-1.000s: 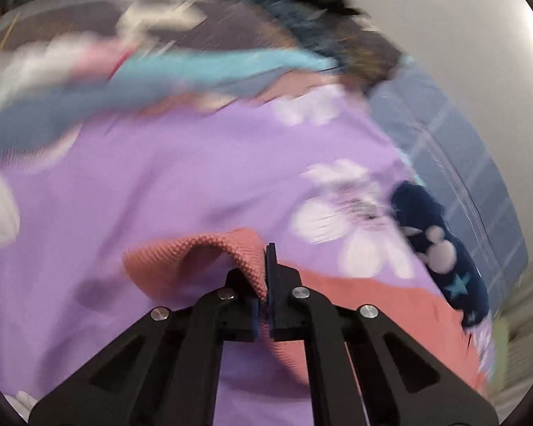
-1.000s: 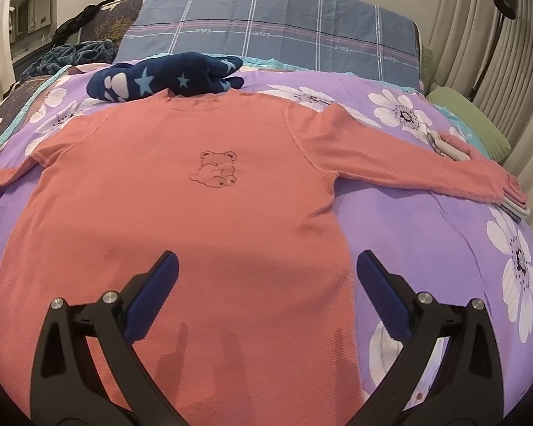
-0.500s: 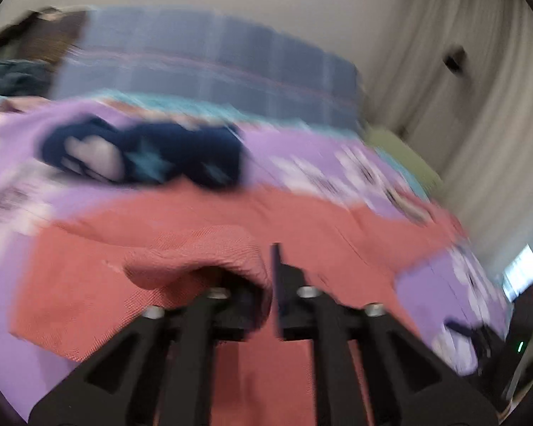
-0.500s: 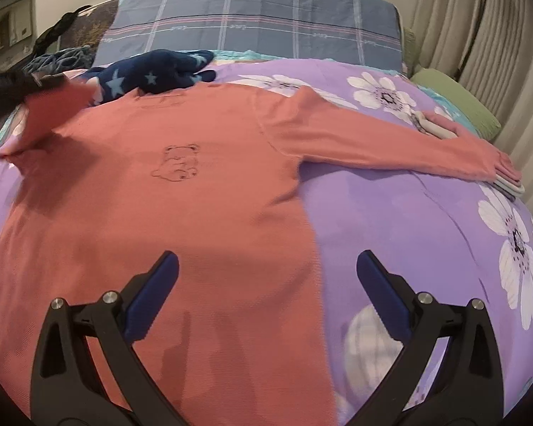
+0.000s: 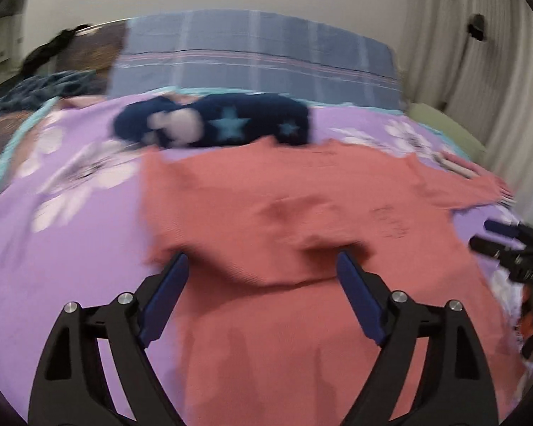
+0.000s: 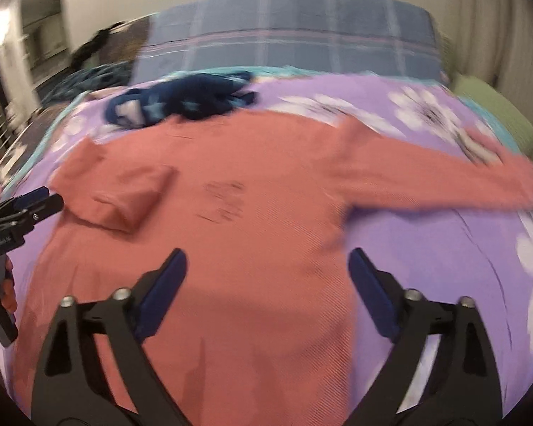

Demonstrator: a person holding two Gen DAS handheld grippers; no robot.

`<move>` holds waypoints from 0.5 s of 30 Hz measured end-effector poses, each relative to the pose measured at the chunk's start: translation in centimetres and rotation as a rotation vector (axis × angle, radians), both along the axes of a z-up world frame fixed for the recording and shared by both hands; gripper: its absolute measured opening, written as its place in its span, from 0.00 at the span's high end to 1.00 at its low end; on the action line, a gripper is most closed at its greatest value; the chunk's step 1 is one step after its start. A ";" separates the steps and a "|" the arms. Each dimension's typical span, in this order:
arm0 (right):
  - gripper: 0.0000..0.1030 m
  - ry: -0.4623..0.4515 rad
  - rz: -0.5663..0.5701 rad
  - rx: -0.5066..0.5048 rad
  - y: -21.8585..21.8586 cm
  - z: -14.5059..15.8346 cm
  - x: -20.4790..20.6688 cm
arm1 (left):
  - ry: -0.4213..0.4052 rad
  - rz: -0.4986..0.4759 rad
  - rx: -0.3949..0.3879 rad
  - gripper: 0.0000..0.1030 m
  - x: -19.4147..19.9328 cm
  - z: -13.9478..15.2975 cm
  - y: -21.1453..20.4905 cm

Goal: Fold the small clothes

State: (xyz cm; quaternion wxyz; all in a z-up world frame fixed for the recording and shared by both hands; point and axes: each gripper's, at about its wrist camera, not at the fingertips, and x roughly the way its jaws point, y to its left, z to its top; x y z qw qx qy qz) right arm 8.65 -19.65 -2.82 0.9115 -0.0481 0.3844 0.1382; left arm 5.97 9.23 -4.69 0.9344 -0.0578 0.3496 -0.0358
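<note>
A salmon long-sleeved sweater (image 6: 266, 234) with a small bear print lies flat on the purple flowered bedspread (image 6: 444, 248). Its left sleeve (image 6: 124, 195) is folded in over the chest; it also shows in the left wrist view (image 5: 266, 248). Its right sleeve (image 6: 444, 174) stretches out to the right. My left gripper (image 5: 263, 277) is open and empty just above the folded sleeve. My right gripper (image 6: 266, 277) is open and empty above the sweater's lower body. Each gripper shows at the edge of the other's view: the right one (image 5: 504, 241) and the left one (image 6: 28, 202).
A navy garment with stars (image 5: 213, 124) lies bunched just beyond the sweater's collar. A blue plaid pillow (image 5: 252, 60) stands at the head of the bed. A green cushion (image 6: 494, 113) is at the far right. Curtains (image 5: 479, 53) hang on the right.
My left gripper carried the left sleeve in over the chest, opened and let it go. My right gripper stayed open and shifted a little over the sweater.
</note>
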 end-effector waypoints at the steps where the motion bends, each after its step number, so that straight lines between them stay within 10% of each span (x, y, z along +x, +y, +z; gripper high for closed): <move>1: 0.24 -0.016 0.053 -0.017 1.6 0.3 0.2 | 0.013 0.045 0.019 0.17 -0.3 -0.5 1.2; 7: 0.30 -0.022 0.399 -0.070 11.3 -0.2 0.5 | 0.081 0.170 0.076 0.17 0.4 -2.3 4.9; 11: 0.34 -0.023 0.420 -0.163 16.0 -1.9 1.7 | 0.123 0.201 0.080 0.17 2.1 -3.5 5.8; 15: 0.91 -0.002 0.340 -0.224 16.6 -3.3 4.4 | 0.128 0.233 0.098 0.17 3.4 -3.6 5.9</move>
